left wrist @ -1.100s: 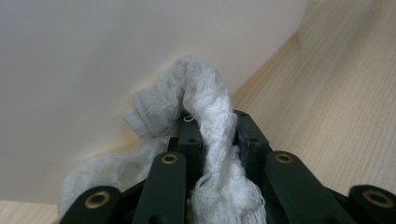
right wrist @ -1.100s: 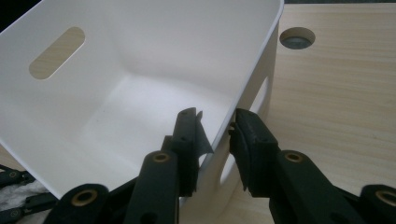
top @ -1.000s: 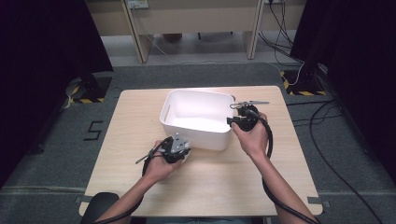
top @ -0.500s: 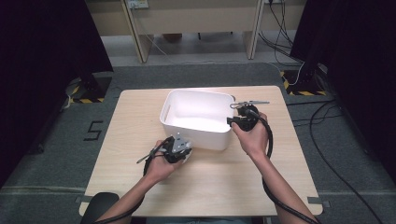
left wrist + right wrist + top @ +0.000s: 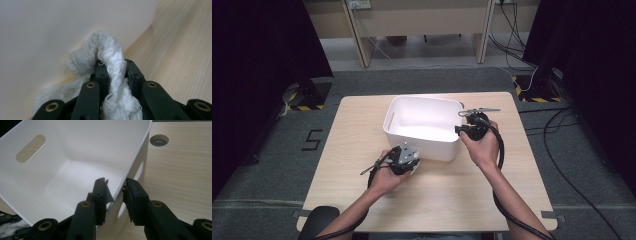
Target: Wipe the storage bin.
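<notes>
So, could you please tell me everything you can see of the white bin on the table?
The white bin looks like smooth plastic, rectangular, open-topped and empty, with slot handles in its end walls. It stands upright mid-table. The right gripper straddles its rim, one jaw inside, one outside. The left gripper, clamped on a white cloth, holds it by the near outer wall.

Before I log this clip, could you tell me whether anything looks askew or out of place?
The white bin is tilted, one side lifted off the table, with the right gripper clamped on its rim. The left gripper holds a white cloth against the bin's outer wall.
</notes>
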{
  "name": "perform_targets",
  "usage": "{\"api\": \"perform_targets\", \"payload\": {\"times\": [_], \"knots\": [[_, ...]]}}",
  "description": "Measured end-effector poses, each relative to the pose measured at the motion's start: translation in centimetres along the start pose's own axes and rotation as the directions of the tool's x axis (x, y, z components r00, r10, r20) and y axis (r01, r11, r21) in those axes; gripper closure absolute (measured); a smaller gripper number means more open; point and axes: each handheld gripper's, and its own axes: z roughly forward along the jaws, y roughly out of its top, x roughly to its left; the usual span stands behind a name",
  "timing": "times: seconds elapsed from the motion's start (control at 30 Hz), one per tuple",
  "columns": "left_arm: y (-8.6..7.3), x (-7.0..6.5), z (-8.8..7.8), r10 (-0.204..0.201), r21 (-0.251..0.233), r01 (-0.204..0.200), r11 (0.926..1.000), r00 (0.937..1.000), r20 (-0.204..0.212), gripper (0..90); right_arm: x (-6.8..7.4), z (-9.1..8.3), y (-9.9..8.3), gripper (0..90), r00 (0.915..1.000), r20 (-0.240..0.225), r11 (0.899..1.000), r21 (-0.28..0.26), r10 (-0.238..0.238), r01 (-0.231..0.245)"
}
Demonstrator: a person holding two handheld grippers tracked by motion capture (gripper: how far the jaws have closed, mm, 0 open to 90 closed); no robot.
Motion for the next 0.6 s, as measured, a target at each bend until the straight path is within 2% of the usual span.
{"api": "perform_targets", "payload": {"times": [0.6], "knots": [[1.8, 0.2, -2.1, 0.008, -0.064, -0.01, 0.9979, 0.9995, -0.031, 75.5, 0.0, 0.0, 0.0, 71.0, 1.0, 0.001, 1.0, 0.0, 0.0, 0.0]]}}
